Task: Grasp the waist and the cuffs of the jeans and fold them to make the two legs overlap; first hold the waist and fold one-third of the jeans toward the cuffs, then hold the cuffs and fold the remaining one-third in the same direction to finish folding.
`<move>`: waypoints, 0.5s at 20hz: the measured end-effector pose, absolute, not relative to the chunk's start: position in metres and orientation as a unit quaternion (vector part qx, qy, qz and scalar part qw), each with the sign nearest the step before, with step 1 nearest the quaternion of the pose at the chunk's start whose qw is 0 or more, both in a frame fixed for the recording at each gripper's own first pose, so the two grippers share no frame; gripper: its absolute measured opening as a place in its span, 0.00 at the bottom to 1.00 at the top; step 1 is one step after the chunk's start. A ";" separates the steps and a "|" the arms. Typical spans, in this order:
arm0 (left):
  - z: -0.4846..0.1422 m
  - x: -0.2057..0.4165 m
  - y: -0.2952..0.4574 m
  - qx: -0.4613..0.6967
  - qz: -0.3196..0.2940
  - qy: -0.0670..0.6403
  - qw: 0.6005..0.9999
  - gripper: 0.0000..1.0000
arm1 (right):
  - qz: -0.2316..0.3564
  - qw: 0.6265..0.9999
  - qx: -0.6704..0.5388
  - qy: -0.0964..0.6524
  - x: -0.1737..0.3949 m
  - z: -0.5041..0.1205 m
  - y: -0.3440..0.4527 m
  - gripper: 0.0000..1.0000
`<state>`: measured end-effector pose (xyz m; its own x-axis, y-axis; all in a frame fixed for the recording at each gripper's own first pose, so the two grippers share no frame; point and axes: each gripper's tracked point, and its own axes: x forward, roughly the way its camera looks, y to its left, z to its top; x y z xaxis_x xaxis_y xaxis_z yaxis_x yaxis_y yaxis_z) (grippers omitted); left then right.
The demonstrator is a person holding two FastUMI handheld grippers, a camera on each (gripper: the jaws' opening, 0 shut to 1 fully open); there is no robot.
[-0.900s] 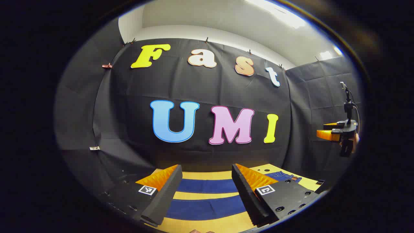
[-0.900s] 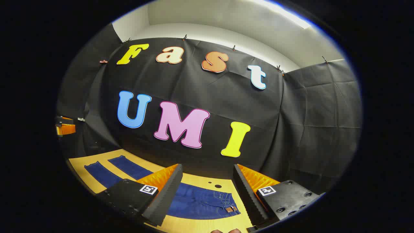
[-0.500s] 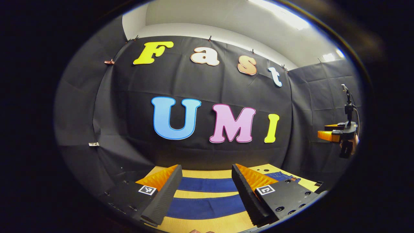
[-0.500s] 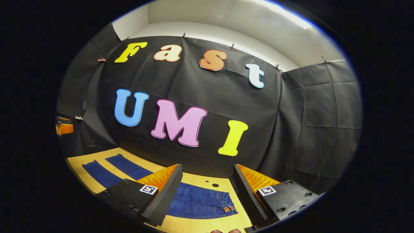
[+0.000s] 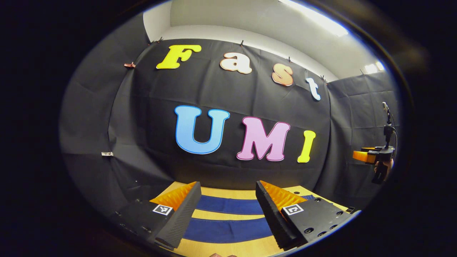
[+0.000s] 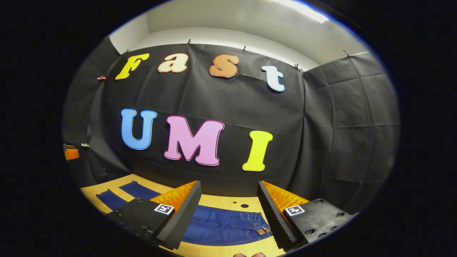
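Note:
Blue jeans lie flat on the wooden table, legs spread apart. In the left gripper view the two legs [image 5: 228,217] run as blue bands below my left gripper [image 5: 228,208], which hovers open above them with nothing between its fingers. In the right gripper view the waist end [image 6: 232,225] with its brown patch lies under my right gripper [image 6: 228,210], also open and above the cloth; the cuffs [image 6: 121,194] show far left. The right gripper [image 5: 371,157], held by a hand, shows at the right edge of the left gripper view. The left gripper [image 6: 70,152] shows small at the left edge.
The light wooden table [image 6: 221,201] reaches back to the black cloth wall. Two small dark holes [image 6: 244,205] mark the tabletop beyond the waist. A black object [image 5: 351,210] sits at the table's right edge in the left gripper view.
Both cameras have shifted slightly; the wall has slid a little across each view. The jeans lie as before and both grippers stay open.

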<state>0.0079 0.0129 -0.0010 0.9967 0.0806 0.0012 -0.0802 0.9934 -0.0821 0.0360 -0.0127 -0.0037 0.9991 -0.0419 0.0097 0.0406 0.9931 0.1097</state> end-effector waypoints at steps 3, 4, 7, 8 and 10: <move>-0.008 0.000 0.019 -0.023 0.049 0.006 0.998 0.96 | -0.003 0.999 0.049 0.003 0.054 -0.011 -0.002 0.94; -0.016 -0.003 0.024 -0.013 0.054 0.015 0.998 0.96 | 0.004 0.999 0.043 0.013 0.058 -0.018 0.002 0.94; -0.038 -0.008 0.042 0.004 0.066 0.044 0.997 0.96 | 0.023 0.999 0.022 0.039 0.068 -0.035 0.013 0.96; -0.046 -0.009 0.048 0.006 0.069 0.051 0.996 0.96 | 0.027 0.999 0.014 0.044 0.071 -0.041 0.014 0.96; -0.061 -0.010 0.051 0.017 0.058 0.068 0.996 0.96 | 0.033 0.998 -0.010 0.059 0.076 -0.053 0.018 0.96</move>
